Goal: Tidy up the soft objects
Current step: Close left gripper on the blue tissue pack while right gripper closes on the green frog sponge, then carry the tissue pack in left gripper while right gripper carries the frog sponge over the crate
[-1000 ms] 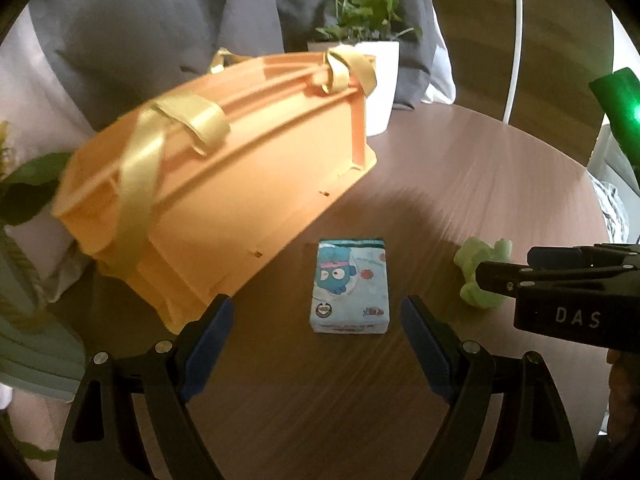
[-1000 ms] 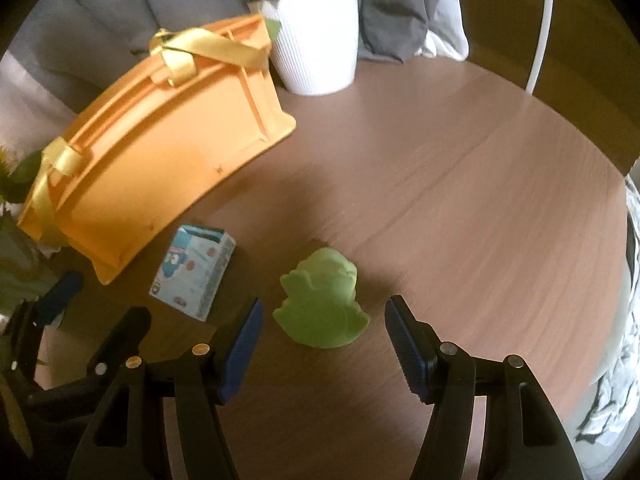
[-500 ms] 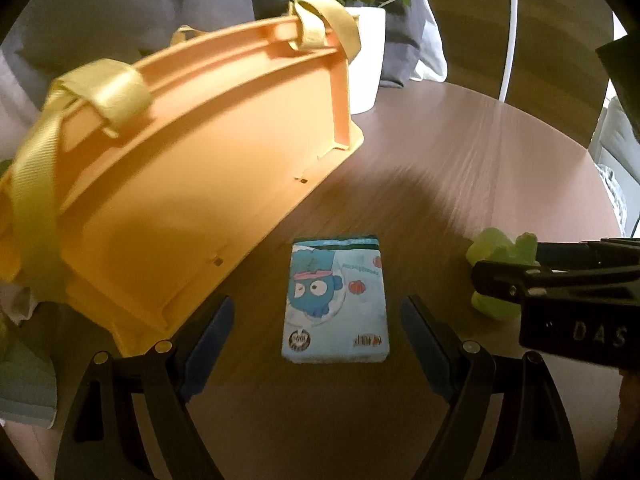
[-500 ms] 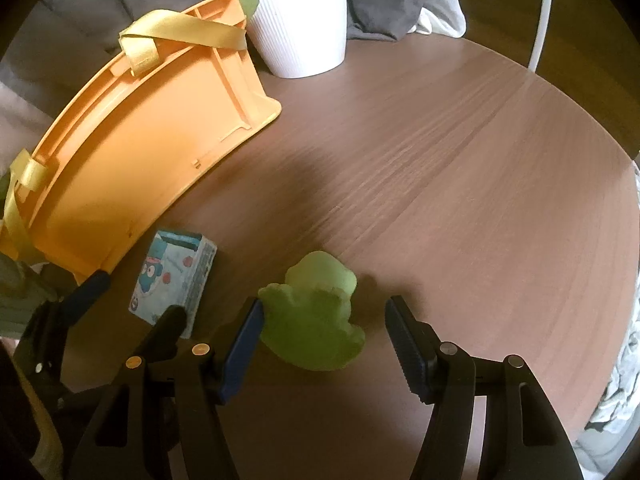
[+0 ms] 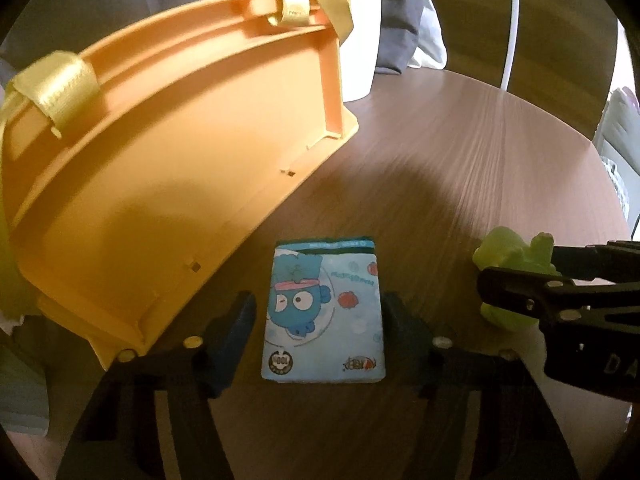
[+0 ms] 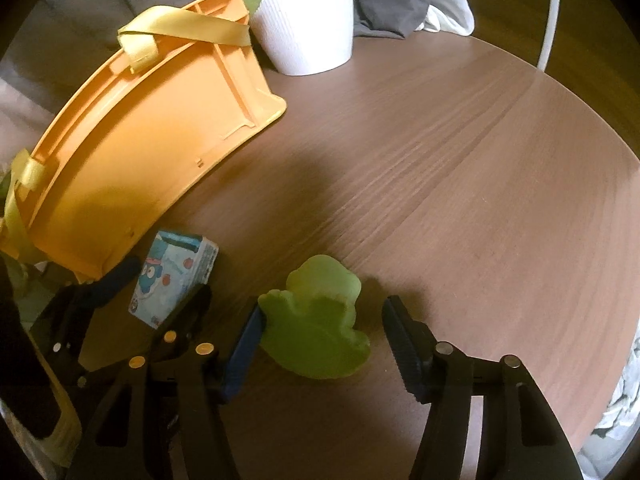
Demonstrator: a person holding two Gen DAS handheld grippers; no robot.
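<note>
Between my left tongs [image 5: 316,320], spread wide and gripping nothing, lies the tissue pack [image 5: 324,316] on the table [image 6: 460,160]. My right tongs [image 6: 324,340], also open, straddle the green toy [image 6: 318,320]. Beyond stands the orange basket [image 5: 160,160].

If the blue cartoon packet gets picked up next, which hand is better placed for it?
Left, probably. The left gripper is open with the tissue packet between its fingers on the table. The right gripper is open around the green toy.
</note>
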